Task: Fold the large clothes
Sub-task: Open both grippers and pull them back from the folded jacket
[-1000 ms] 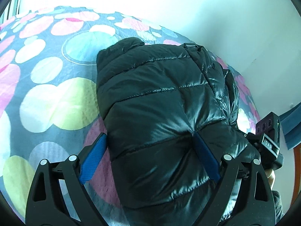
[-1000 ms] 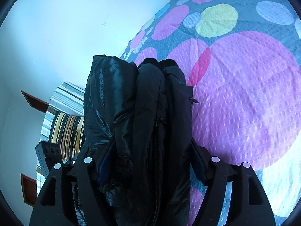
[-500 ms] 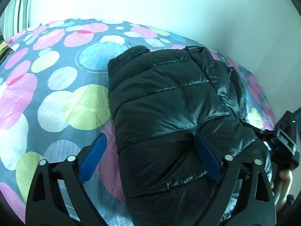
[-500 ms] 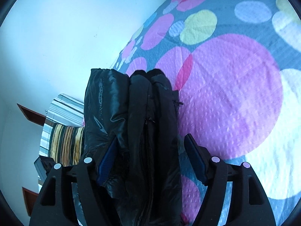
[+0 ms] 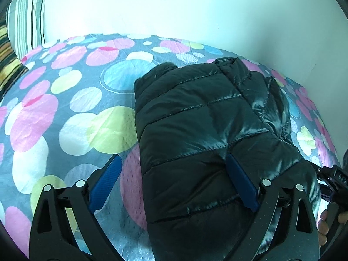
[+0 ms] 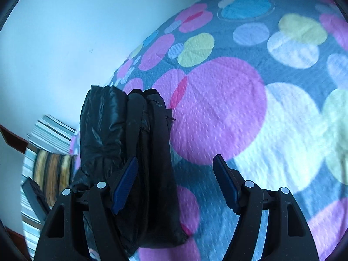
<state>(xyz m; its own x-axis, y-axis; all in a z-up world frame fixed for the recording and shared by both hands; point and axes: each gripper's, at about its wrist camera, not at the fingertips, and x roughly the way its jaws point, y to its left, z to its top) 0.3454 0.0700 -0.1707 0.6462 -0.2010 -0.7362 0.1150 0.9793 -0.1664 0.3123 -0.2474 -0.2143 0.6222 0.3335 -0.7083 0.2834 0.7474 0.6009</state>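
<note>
The folded black jacket [image 6: 130,152] is lying on the bed [image 6: 250,108], stretching toward twelve o'clock, sitting at eleven o'clock from the right gripper [image 6: 174,180] and one o'clock from the left gripper [image 5: 174,182], both gaping, gripping nothing.

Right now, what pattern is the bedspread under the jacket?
Grey bedspread with overlapping pastel circles; clearest in the left wrist view.

One folded black puffer jacket [image 5: 208,143] lies on one spotted bedspread [image 5: 65,113]. Beyond the bedspread, by the wall, sit two striped cushions [image 5: 26,19]. Two grippers [image 5: 174,187] [image 6: 174,187].
</note>
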